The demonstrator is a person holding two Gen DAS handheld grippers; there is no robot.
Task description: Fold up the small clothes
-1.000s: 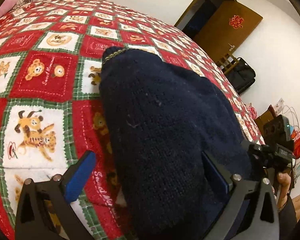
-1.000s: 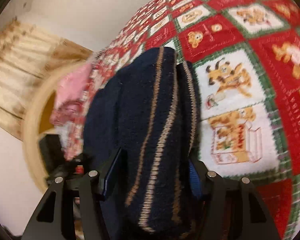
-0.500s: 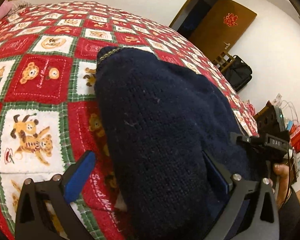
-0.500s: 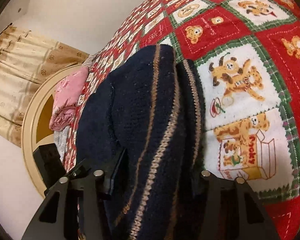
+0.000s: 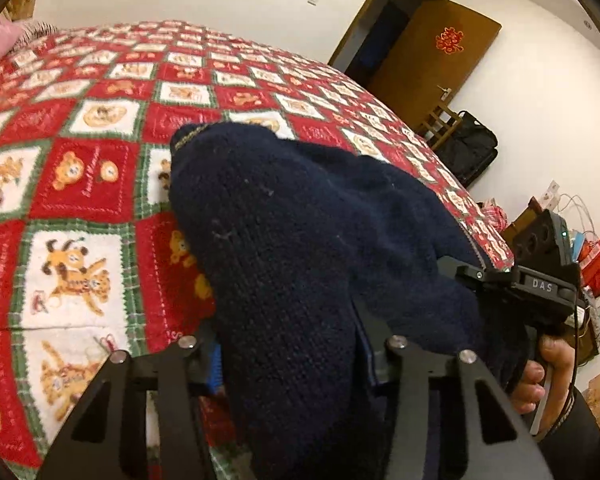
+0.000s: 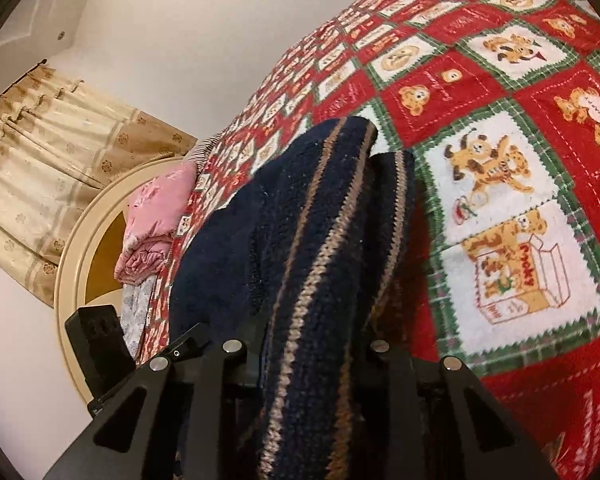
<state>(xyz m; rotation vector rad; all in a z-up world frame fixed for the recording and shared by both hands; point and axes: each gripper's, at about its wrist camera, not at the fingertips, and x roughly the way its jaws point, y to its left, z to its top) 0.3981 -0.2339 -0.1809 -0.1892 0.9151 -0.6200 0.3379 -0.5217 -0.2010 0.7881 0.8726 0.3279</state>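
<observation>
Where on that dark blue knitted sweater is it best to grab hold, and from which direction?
The striped hem edge, from the near side. The navy sweater is limp, so a bunched edge gives grip; the right hand-held gripper and left hand-held gripper both clamp such near edges.

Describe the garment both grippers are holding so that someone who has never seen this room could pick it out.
Start at the bed with the red bear-print quilt. Over it hangs a navy knit sweater, pinched by the left hand-held gripper and the right hand-held gripper. Thin tan stripes set it apart from the pink bedding near the headboard.
</observation>
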